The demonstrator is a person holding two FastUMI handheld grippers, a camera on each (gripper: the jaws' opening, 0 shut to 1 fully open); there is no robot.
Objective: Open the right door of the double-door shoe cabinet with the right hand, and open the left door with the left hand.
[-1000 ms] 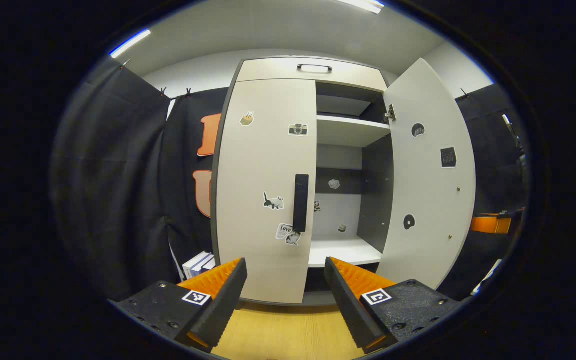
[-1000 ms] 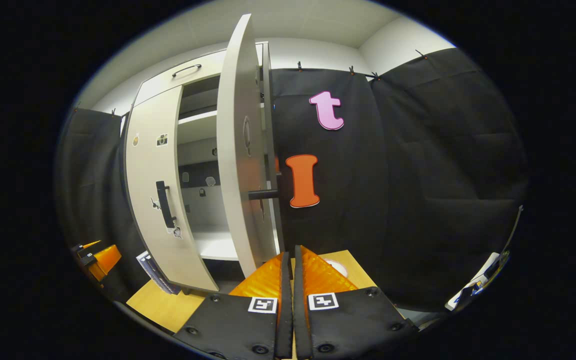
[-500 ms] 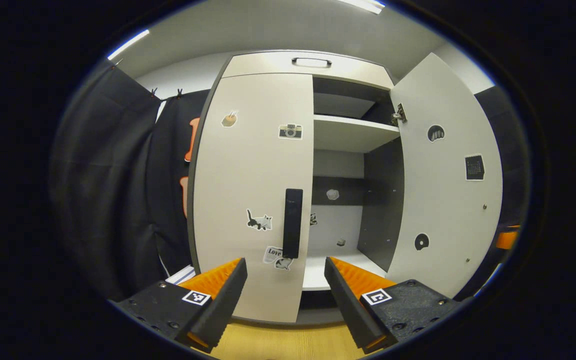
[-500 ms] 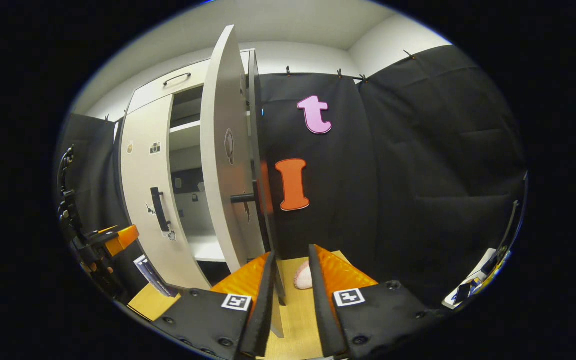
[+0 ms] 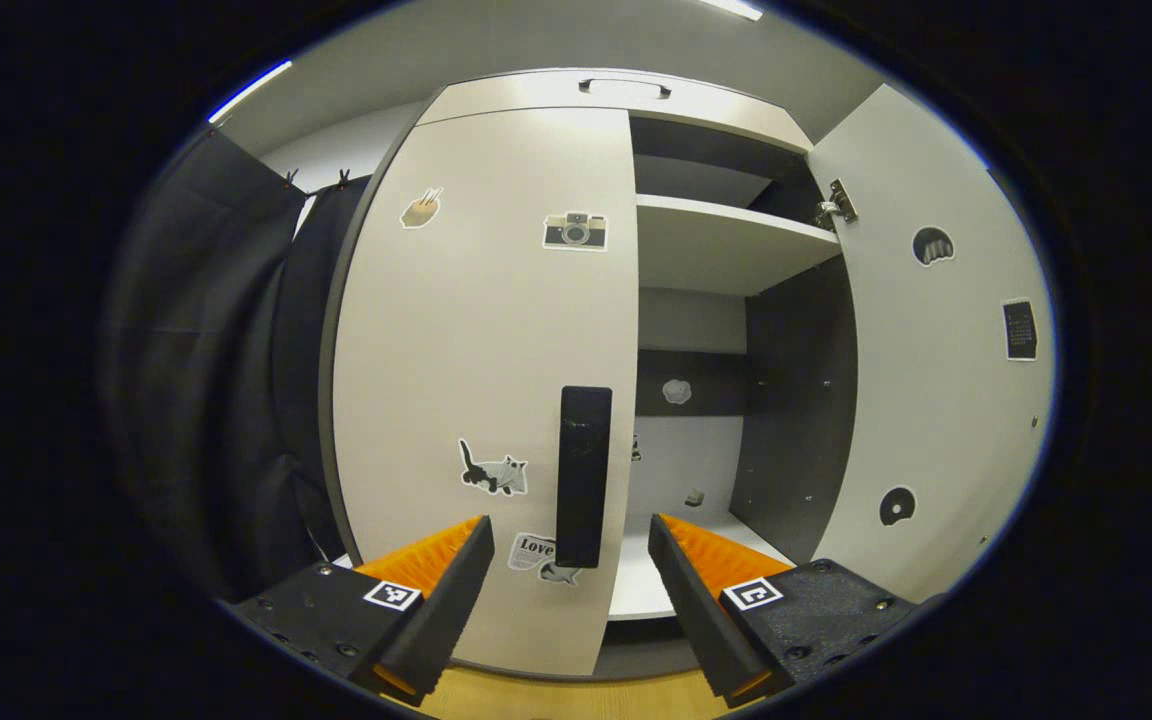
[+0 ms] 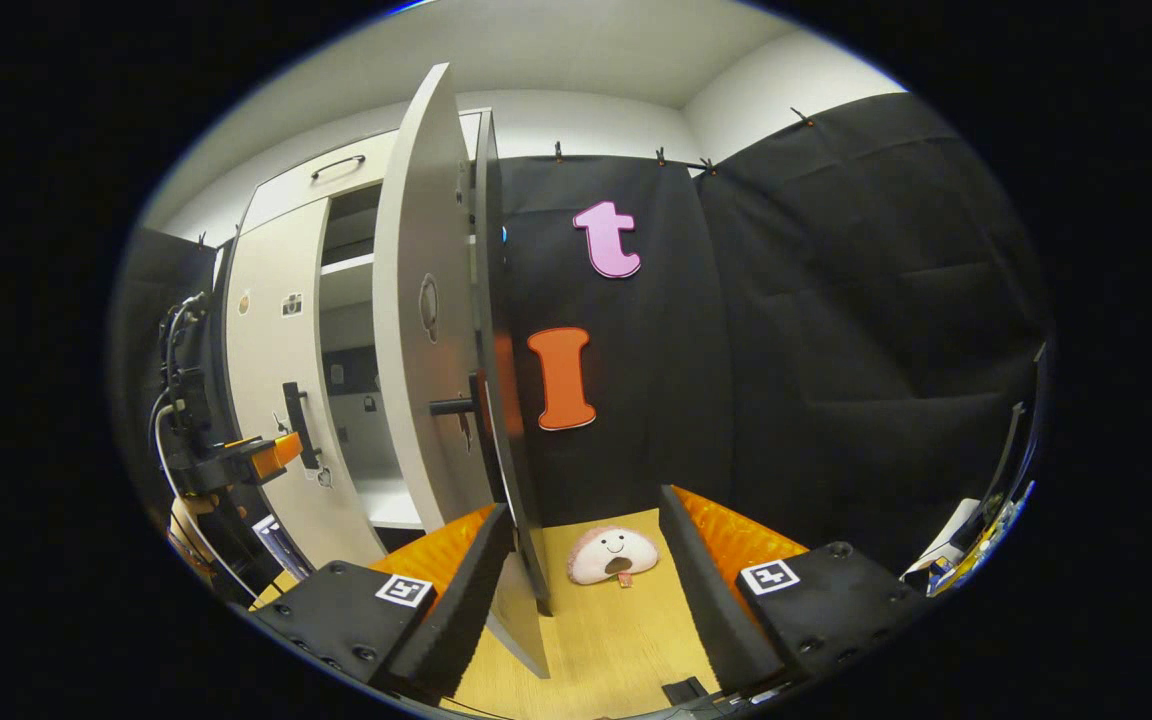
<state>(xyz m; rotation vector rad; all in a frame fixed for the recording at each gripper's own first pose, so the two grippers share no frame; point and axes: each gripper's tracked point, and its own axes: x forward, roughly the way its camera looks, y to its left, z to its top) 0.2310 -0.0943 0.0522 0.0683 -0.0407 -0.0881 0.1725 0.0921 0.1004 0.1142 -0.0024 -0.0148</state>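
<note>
The pale cabinet's left door (image 5: 476,330) is closed, and its black vertical handle (image 5: 583,475) stands just beyond my left gripper (image 5: 571,590). That gripper is open, with the handle lined up in the gap between its fingers and nothing held. The right door (image 5: 936,380) is swung wide open. In the right gripper view this right door (image 6: 426,330) is seen edge-on with its handle (image 6: 454,406) sticking out. My right gripper (image 6: 586,580) is open and empty, the door's lower edge close by its left finger. The left gripper (image 6: 266,455) sits at the left door's handle (image 6: 296,425).
Inside the cabinet are a white shelf (image 5: 726,240) and a white bottom board (image 5: 666,585). A drawer with a handle (image 5: 624,85) tops it. A plush toy (image 6: 612,556) lies on the wooden floor (image 6: 616,650) behind the open door. Books (image 6: 271,535) lean by the cabinet's left foot.
My left gripper has moved in close to the left door's handle. My right gripper went from shut to open beside the open right door's edge, uncovering the plush toy.
</note>
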